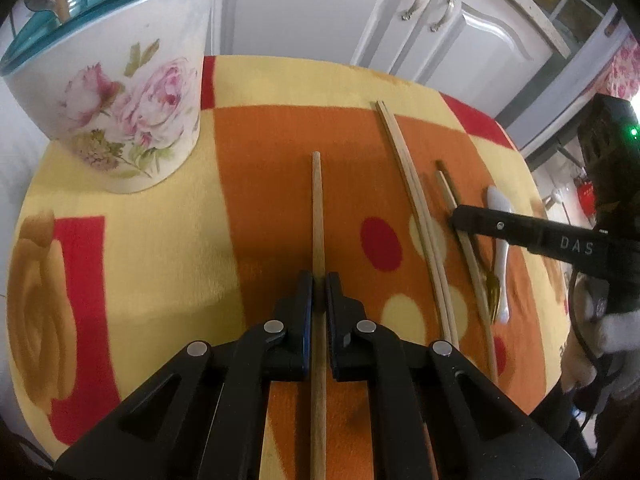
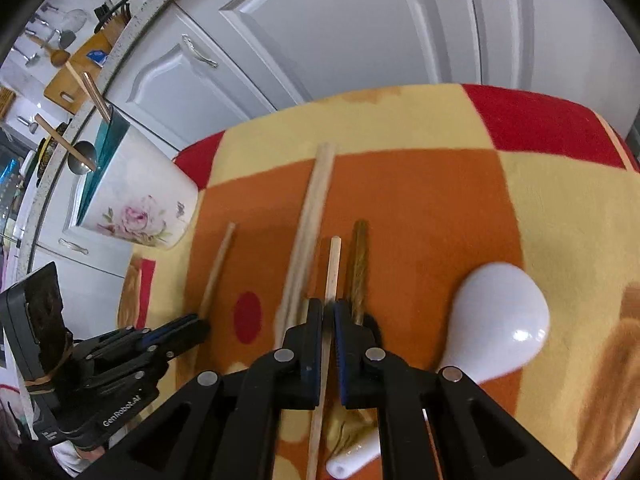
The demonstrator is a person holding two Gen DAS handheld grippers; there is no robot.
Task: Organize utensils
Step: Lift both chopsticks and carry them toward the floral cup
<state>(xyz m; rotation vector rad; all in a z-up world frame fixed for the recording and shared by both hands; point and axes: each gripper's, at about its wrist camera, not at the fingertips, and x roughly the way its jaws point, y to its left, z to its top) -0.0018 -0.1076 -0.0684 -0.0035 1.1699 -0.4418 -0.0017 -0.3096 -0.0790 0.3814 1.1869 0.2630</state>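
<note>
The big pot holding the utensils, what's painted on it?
Pink roses with green leaves on the white pot, under a teal rim; the left wrist view shows it best.

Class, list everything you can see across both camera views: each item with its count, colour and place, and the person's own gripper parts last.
Floral ceramic utensil pot: one, white with pink roses and teal rim, far left.
Patterned tablecloth: one, orange, yellow, red.
Single wooden chopstick: one, tan, between left gripper's fingers.
Paired bamboo chopsticks: two, pale, centre.
Thin chopstick: one, pale, between right gripper's fingers.
Ceramic soup spoon: one, white, right.
Gold fork: one, beside spoon.
Cabinet doors: white, behind.
Left gripper: black, shut.
Right gripper: black, shut.
</note>
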